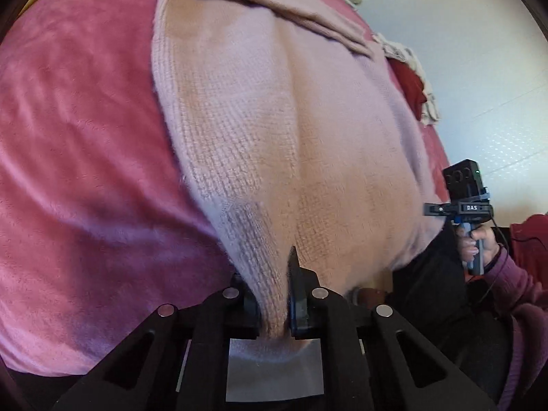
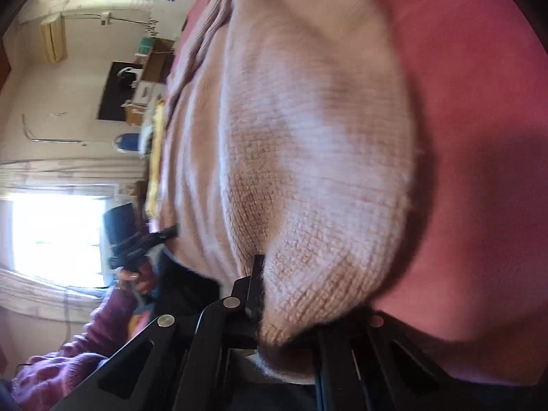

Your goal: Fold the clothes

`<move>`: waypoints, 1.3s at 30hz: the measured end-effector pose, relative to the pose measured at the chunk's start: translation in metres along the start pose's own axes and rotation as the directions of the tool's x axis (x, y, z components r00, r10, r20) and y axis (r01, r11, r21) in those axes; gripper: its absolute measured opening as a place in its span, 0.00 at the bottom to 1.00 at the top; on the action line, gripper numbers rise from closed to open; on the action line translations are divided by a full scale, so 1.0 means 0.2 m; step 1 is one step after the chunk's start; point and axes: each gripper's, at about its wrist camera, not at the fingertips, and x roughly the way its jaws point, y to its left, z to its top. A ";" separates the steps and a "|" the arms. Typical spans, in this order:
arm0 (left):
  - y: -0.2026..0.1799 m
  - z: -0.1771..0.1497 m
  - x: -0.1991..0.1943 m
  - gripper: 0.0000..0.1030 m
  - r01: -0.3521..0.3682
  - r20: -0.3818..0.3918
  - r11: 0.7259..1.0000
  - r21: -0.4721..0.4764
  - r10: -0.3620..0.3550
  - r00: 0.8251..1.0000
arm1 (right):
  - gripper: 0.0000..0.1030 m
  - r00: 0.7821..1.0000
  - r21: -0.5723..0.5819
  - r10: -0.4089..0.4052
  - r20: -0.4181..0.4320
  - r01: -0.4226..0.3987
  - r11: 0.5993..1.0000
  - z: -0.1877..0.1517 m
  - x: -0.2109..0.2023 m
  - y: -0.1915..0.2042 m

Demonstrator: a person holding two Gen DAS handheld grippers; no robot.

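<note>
A person stands at a bed covered in a deep pink fleece blanket [image 1: 78, 130], gripping a pale pink knitted sweater [image 1: 274, 120] at two points along its near hem. In the left wrist view, the left gripper [image 1: 274, 303] has its jaws clamped on a bunched fold of the knit, the cloth squeezed into a narrow ridge between the black fingers and fanning out from there across the blanket. A sleeve [image 1: 274, 3] lies folded over the far part of the garment. To the right in the same view, the person's right hand [image 1: 477, 245], in a purple knitted cuff, holds the handle of the right gripper at the sweater's edge, with a white wall behind. The right wrist view, tilted and somewhat blurred, shows the right gripper [image 2: 274, 308] with its jaws closed on another fold of the same sweater [image 2: 308, 137]; one black finger stands clear against the knit while the other is hidden under the cloth. The pink blanket [image 2: 479, 137] fills the right side of that view. At the left edge, the left hand [image 2: 137, 275] holds its own tool before a bright window [image 2: 54, 236].
</note>
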 end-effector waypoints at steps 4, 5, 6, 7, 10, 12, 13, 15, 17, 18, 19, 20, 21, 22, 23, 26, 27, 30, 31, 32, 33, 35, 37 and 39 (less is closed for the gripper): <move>-0.03 0.02 -0.10 0.10 0.170 0.106 0.985 -0.010 -0.168 0.980 | 0.05 0.980 -0.075 0.185 0.079 -0.179 0.981 0.00 -0.05 0.11; -0.03 0.02 -0.15 0.10 0.210 0.140 0.978 -0.009 -0.207 0.968 | 0.05 0.968 -0.099 0.228 0.104 -0.218 0.971 0.00 -0.08 0.13; -0.04 0.02 -0.18 0.10 0.233 0.168 0.973 -0.007 -0.228 0.959 | 0.05 0.952 -0.123 0.278 0.132 -0.262 0.957 0.00 -0.11 0.15; -0.04 0.02 -0.21 0.10 0.254 0.199 0.967 -0.007 -0.248 0.948 | 0.05 0.931 -0.158 0.326 0.163 -0.301 0.940 -0.01 -0.16 0.18; -0.02 0.00 -0.31 0.10 0.303 0.257 0.953 0.002 -0.294 0.921 | 0.05 0.880 -0.263 0.416 0.228 -0.355 0.897 -0.02 -0.28 0.26; -0.02 -0.01 -0.37 0.10 0.326 0.287 0.945 0.015 -0.317 0.904 | 0.05 0.856 -0.317 0.452 0.251 -0.369 0.874 -0.02 -0.35 0.31; -0.01 -0.02 -0.39 0.10 0.333 0.296 0.943 0.025 -0.325 0.898 | 0.05 0.851 -0.338 0.461 0.252 -0.369 0.866 -0.03 -0.37 0.33; -0.09 -0.06 -0.38 0.10 0.338 0.305 0.941 0.034 -0.332 0.893 | 0.05 0.841 -0.380 0.478 0.251 -0.369 0.848 -0.05 -0.41 0.38; -0.10 -0.09 -0.40 0.10 0.350 0.313 0.936 0.034 -0.342 0.886 | 0.05 0.830 -0.413 0.501 0.247 -0.378 0.829 -0.09 -0.45 0.41; -0.10 -0.11 -0.41 0.10 0.357 0.318 0.934 0.034 -0.348 0.882 | 0.05 0.822 -0.425 0.513 0.246 -0.385 0.819 -0.11 -0.47 0.42; -0.12 -0.12 -0.40 0.09 0.365 0.322 0.931 0.031 -0.355 0.878 | 0.05 0.815 -0.438 0.526 0.244 -0.392 0.809 -0.13 -0.49 0.43; -0.12 -0.12 -0.41 0.08 0.374 0.326 0.927 0.027 -0.362 0.873 | 0.05 0.808 -0.445 0.537 0.243 -0.399 0.802 -0.16 -0.50 0.45; -0.13 -0.14 -0.42 0.07 0.387 0.336 0.922 0.023 -0.372 0.865 | 0.05 0.801 -0.451 0.547 0.244 -0.406 0.795 -0.19 -0.50 0.47; -0.13 -0.17 -0.44 0.07 0.398 0.344 0.917 0.012 -0.378 0.859 | 0.05 0.795 -0.455 0.555 0.246 -0.411 0.790 -0.22 -0.51 0.48; -0.14 -0.20 -0.45 0.07 0.408 0.352 0.913 -0.002 -0.381 0.855 | 0.05 0.791 -0.454 0.560 0.246 -0.416 0.787 -0.25 -0.54 0.48; -0.13 -0.31 -0.48 0.07 0.447 0.372 0.893 -0.046 -0.400 0.838 | 0.05 0.786 -0.434 0.569 0.242 -0.437 0.788 -0.38 -0.60 0.44; -0.13 -0.35 -0.47 0.07 0.461 0.371 0.885 -0.064 -0.408 0.834 | 0.05 0.783 -0.423 0.573 0.239 -0.448 0.788 -0.43 -0.61 0.42; -0.08 -0.47 -0.40 0.07 0.495 0.351 0.857 -0.142 -0.424 0.835 | 0.05 0.800 -0.322 0.540 0.262 -0.455 0.830 -0.55 -0.59 0.31; -0.05 -0.50 -0.35 0.07 0.499 0.335 0.845 -0.190 -0.422 0.842 | 0.05 0.810 -0.278 0.519 0.271 -0.450 0.848 -0.57 -0.57 0.26; -0.03 -0.51 -0.30 0.07 0.508 0.320 0.830 -0.232 -0.428 0.845 | 0.05 0.828 -0.208 0.486 0.281 -0.441 0.873 -0.57 -0.55 0.20; 0.00 -0.52 -0.26 0.07 0.520 0.306 0.810 -0.270 -0.440 0.844 | 0.05 0.845 -0.141 0.459 0.276 -0.436 0.889 -0.56 -0.52 0.14; 0.03 -0.50 -0.22 0.07 0.538 0.291 0.784 -0.309 -0.460 0.839 | 0.05 0.877 -0.027 0.407 0.254 -0.414 0.910 -0.51 -0.46 0.06; 0.04 -0.44 -0.23 0.07 0.565 0.283 0.762 -0.315 -0.493 0.823 | 0.05 0.902 0.054 0.376 0.211 -0.395 0.917 -0.41 -0.40 0.03; 0.06 -0.26 -0.27 0.07 0.595 0.302 0.743 -0.307 -0.516 0.801 | 0.06 0.902 0.077 0.397 0.171 -0.414 0.907 -0.26 -0.37 0.08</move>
